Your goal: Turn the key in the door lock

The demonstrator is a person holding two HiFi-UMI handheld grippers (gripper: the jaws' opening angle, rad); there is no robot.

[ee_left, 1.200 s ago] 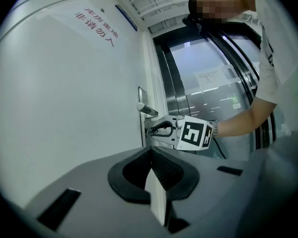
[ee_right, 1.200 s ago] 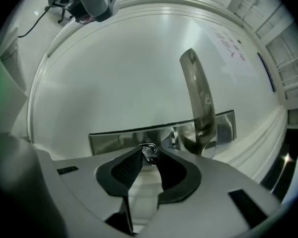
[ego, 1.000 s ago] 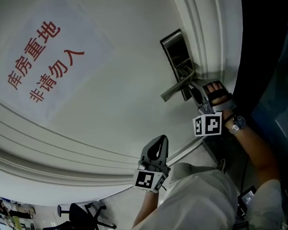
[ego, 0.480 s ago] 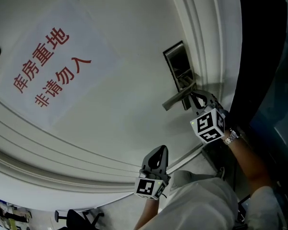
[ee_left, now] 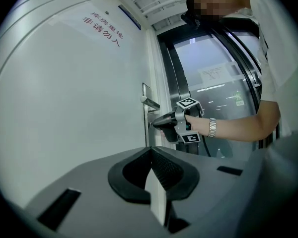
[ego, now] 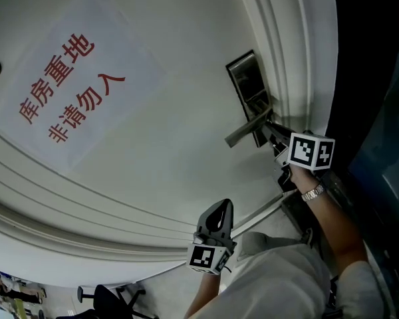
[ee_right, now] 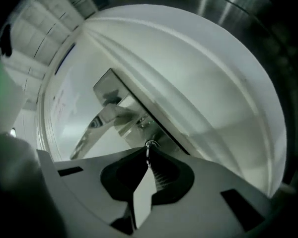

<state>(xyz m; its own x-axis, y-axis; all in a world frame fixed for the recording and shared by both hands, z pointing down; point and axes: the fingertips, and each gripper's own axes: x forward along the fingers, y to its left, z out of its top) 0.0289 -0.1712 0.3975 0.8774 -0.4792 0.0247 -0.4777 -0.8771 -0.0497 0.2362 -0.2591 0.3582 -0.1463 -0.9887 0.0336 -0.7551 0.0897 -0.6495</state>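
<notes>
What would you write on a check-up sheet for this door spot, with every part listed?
Surface: white door, with a paper sign in red characters.
Job's things: key in the lock plate, below the lever handle.
Clutter: nothing seen.
Grippers: right gripper shut on the key; left gripper shut, empty, away from the lock.
Cables: nothing seen.
Surroundings: glass door beside the white door; office chair on the floor.

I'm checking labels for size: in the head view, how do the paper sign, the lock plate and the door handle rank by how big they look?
1. paper sign, by far the largest.
2. lock plate.
3. door handle, shorter and slimmer than the plate.
All three sit on the same door, so nearness hardly skews this.
</notes>
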